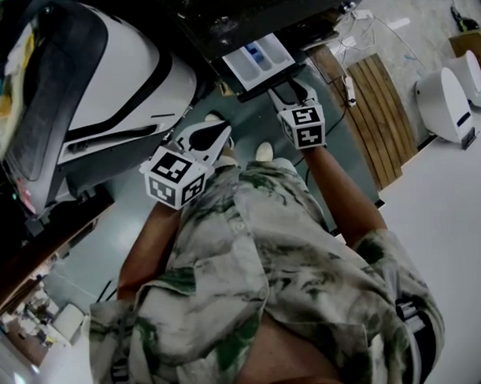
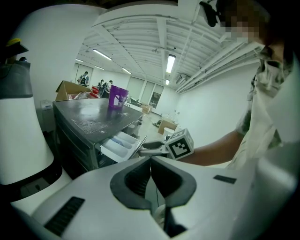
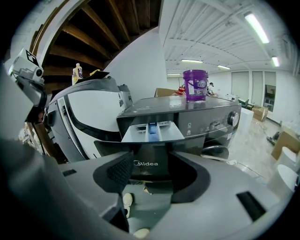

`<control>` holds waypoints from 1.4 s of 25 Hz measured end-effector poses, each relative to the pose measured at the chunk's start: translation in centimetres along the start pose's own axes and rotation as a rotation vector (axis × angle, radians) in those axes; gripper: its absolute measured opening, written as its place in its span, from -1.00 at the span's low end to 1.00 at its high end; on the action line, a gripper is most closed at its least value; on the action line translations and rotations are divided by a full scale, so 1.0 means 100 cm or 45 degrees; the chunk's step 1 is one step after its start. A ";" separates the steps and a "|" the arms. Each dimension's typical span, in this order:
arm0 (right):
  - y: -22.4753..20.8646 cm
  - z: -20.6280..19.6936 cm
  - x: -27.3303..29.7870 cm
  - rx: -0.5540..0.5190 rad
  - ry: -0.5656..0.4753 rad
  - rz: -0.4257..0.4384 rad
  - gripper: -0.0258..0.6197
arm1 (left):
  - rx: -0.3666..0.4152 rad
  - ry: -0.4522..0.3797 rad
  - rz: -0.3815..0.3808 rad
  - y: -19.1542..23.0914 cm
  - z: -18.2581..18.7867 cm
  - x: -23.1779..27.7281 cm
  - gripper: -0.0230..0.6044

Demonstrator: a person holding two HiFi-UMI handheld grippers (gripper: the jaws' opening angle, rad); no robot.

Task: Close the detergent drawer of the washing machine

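Shirt [image 1: 251, 258], pale with green blotches, fills the lower half of the head view, and both forearms reach up out of it. The left claw [image 2: 151, 171] sits at centre left of that view. Its jaws are pressed together with nothing between them, and it is well apart from the drawer. A white shoe [image 1: 264, 151] shows on the grey-green floor [image 1: 246, 116] between the two claws.

The right claw [image 3: 152, 173] is higher, at upper centre, with its jaws spread wide. Its own view frames the dark front panel of the detergent drawer [image 3: 152, 131] in the gap, just past the tips; whether they touch it cannot be told. The drawer stands pulled out of the upper left corner of the dark washing machine [image 3: 211, 122], with its pale compartments and blue insert exposed.

A purple bucket [image 3: 195, 84] stands on the washer's top. Just beside the washer, at the left of the frame, is a big white machine [image 1: 118, 73] with a dark rounded door, and a bottle [image 3: 77, 72] stands on it. A wooden pallet [image 1: 376, 116] lies at the right of the head view, with a white rounded unit [image 1: 446, 97] beyond it. Far back in the left gripper view are cardboard boxes [image 2: 70, 89] and people [image 2: 101, 85] in a bright hall.
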State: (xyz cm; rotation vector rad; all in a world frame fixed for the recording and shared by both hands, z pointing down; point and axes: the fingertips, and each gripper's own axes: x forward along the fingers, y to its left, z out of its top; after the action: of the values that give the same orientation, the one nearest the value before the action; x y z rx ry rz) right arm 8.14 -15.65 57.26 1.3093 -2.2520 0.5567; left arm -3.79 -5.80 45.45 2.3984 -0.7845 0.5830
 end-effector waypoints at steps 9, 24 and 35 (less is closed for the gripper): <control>0.000 0.005 0.008 0.004 -0.005 0.000 -0.16 | -0.016 -0.003 0.017 0.009 -0.003 -0.006 -0.85; 0.003 0.015 0.024 -0.001 0.006 -0.002 -0.16 | -0.036 -0.008 0.023 0.026 -0.004 -0.013 -0.85; 0.003 0.021 0.034 -0.003 0.007 -0.001 -0.16 | -0.045 -0.006 0.023 0.037 -0.003 -0.013 -0.85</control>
State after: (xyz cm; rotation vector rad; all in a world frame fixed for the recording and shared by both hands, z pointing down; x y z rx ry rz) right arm 6.03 -19.02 57.52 1.3057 -2.2469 0.5570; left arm -7.17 -7.66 46.30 2.3639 -0.8129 0.5659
